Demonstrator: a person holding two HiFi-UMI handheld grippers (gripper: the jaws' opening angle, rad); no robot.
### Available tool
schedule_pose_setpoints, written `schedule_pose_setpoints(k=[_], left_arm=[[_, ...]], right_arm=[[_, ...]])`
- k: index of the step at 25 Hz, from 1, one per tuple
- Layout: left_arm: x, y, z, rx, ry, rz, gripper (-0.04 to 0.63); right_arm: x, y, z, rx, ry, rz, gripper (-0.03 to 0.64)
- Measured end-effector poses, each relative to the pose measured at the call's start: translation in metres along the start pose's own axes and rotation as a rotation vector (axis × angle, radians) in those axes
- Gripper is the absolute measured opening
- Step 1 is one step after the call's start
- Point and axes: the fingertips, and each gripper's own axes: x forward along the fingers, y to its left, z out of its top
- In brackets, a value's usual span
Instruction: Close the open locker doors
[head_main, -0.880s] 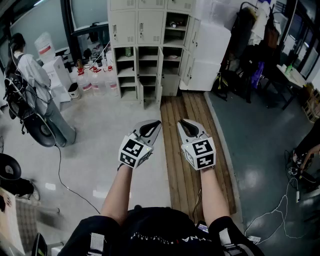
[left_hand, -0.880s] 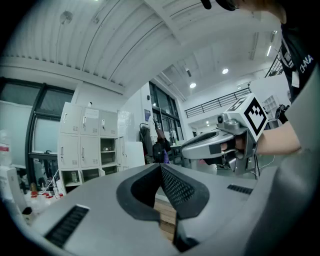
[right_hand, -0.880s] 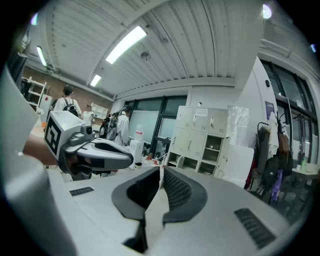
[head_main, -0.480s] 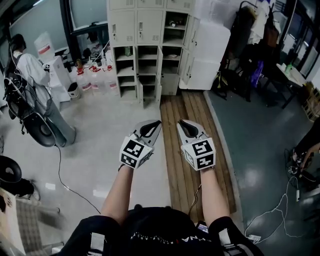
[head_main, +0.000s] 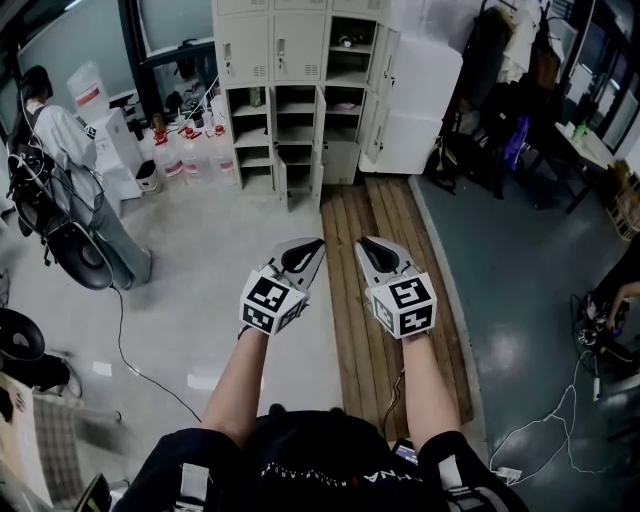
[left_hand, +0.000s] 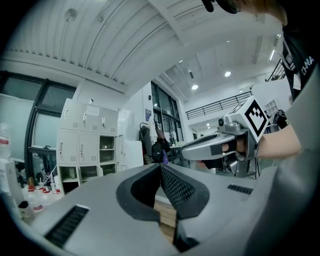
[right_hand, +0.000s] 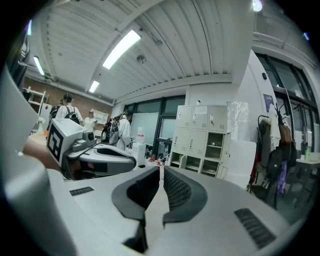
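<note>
Locker doors (head_main: 319, 125): several stand open on the pale locker bank (head_main: 245, 60) at the far end of the room, straight ahead of me. Open ones are in the middle and right columns and along the bottom row; the upper left doors are shut.

Tools: left gripper (head_main: 317, 243) and right gripper (head_main: 363, 242) are held side by side, pointing forward toward the bank. Both are clenched, pads meeting at the tips, with nothing between them.

Key relation: the bank is well apart from both grippers, with bare floor and a strip of wooden planks (head_main: 370, 290) in between. The planks run from near me up to the right column. The left gripper lines up with the middle column, the right gripper with the right column; neither is clearly nearer.

Judgement: the doors are tall and stand roughly edge-on to me, so I expect each to need a sideways push. Nothing is reachable from here; walking up comes first.
</note>
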Motion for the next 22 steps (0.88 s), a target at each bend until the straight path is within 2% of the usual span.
schedule_pose_setpoints(k=[10,22], left_arm=[[0.013,-0.002,-0.006,0.026,0.032,0.004,0.021],[0.039,-0.014,-0.007,0.021,0.044,0.027,0.021]], right_arm=[[0.001,-0.011,-0.003,-0.009,0.011,0.011,0.049],[-0.011,-0.039,-0.014,0.001,0.004,0.022,0.049]])
